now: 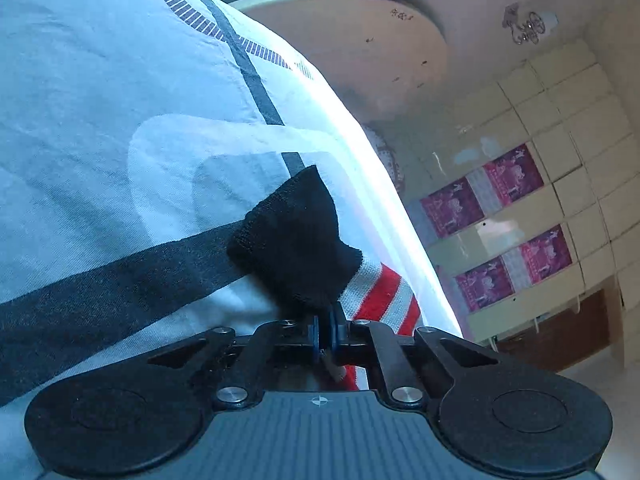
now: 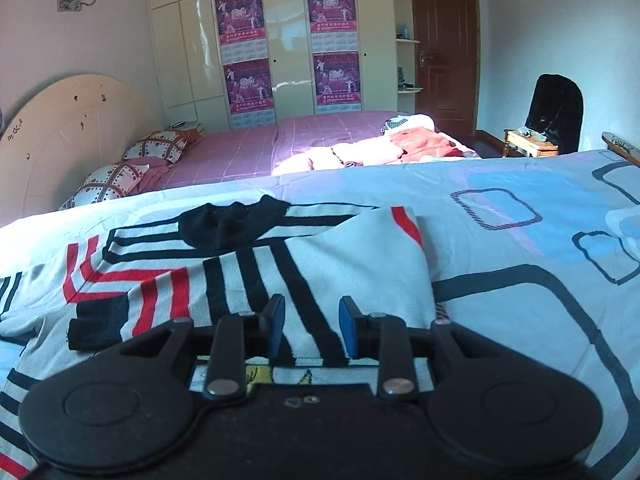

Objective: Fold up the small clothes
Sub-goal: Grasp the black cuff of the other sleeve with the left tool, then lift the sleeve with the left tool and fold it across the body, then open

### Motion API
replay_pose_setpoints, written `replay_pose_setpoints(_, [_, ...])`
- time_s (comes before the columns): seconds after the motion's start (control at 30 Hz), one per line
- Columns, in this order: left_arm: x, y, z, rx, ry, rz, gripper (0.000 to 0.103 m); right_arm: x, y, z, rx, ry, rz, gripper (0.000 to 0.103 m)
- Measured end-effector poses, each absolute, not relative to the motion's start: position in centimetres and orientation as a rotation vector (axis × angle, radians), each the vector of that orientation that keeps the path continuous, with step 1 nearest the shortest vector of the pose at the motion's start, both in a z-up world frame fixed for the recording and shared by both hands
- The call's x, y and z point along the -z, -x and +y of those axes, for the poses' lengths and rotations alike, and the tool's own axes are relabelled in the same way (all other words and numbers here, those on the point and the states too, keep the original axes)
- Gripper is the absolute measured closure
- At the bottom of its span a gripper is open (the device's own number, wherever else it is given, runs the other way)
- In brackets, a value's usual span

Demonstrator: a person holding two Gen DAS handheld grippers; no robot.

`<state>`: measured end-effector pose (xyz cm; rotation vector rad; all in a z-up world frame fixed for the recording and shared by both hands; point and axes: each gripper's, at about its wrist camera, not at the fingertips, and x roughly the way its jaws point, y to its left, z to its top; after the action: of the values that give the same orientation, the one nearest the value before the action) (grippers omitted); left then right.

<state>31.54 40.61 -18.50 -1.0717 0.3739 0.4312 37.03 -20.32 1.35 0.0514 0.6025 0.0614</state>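
**Striped knit sweater spread on the bedsheet, one cuff pinched**

A small white knitted sweater with black and red stripes (image 2: 256,280) lies spread on a pale blue bedsheet printed with dark rounded rectangles (image 2: 520,240). In the right wrist view its body runs away from the camera, with the black knitted collar (image 2: 228,224) at the far end and the hem nearest, under the gripper. One sleeve stretches out to the left of the picture, its long axis roughly crosswise to the body, ending in a black ribbed cuff (image 2: 98,326) that lies flat on the sheet. The right side of the sweater is folded over, showing a red stripe at its far corner.

The right gripper (image 2: 312,330) hovers over the hem with its blue-padded jaws partly apart; striped knit shows in the gap, but the pads do not press on it.

In the left wrist view the left gripper (image 1: 328,330) has its jaws closed narrowly on a black ribbed cuff (image 1: 296,240), which stands up from the pads and fans out above them. The red and white striped sleeve (image 1: 380,292) trails off to the right of the cuff, close to the bed's edge.

Beyond the bed stand a second bed with a pink checked cover (image 2: 280,144) and a cream wardrobe (image 2: 188,40).
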Motion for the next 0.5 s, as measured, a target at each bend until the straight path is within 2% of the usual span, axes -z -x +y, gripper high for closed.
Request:
replay_pose_setpoints(0.17, [17.9, -31.1, 40.5, -0.427, 1.045, 0.346, 0.099, -1.6, -36.6, -22.3, -0.027, -0.099, 0.601, 0.073])
replay_pose_setpoints(0.3, [15.2, -30.9, 39.4, -0.342, 1.029, 0.245, 0.099, -1.5, -36.0, -23.6, -0.010, -0.107, 0.594, 0.073])
replay_pose_setpoints(0.5, [10.5, -34.2, 32.9, -0.128, 0.965, 0.218, 0.099, -1.3, -35.2, -25.8, 0.008, -0.143, 0.593, 0.073])
